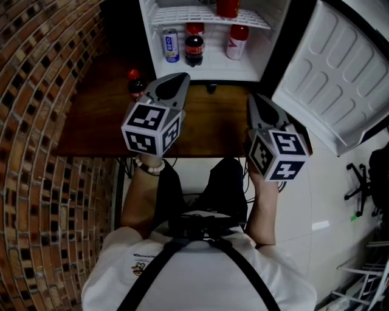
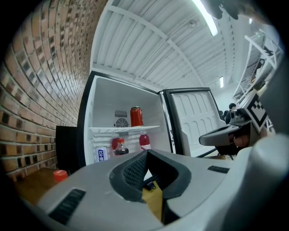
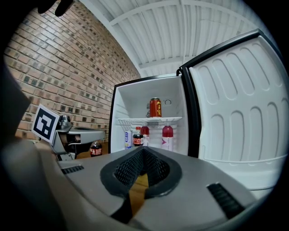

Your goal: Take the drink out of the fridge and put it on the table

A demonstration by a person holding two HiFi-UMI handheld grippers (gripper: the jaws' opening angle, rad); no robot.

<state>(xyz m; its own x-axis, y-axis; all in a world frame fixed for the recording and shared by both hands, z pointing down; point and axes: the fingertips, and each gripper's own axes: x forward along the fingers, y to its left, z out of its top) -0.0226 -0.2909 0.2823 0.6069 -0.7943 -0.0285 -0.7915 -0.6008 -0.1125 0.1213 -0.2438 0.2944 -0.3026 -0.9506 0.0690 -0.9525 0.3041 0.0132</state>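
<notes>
**Left gripper** (image 1: 176, 82): jaws closed tip to tip with nothing between them. We hold it over the table (image 1: 206, 130), nose toward the fridge (image 1: 225, 70).

**Right gripper** (image 1: 254, 100): jaws also together and empty, held alongside the left on the same heading. We judge both are parked shut between grasps, lined up for a reach into the fridge.

**Door** (image 1: 340, 73): swung wide to the right, which leaves the opening clear for either tool.

**Red-capped bottle** (image 1: 136, 85): stands on the table toward its far edge, left of the fridge's front corner. It is upright, long axis vertical, cap up. We take it as a drink already delivered and set well aside from the reach path.

**Cola bottle** (image 1: 194, 50), **blue can** (image 1: 171, 45), **pink bottle** (image 1: 236, 41): in a row on the fridge floor near its front edge, all upright with tops up. The can's printed side faces the opening. Being at the front, they look easy to take from the side.

**Red can** (image 1: 228, 7): upright on the wire shelf (image 1: 182, 13) above.
</notes>
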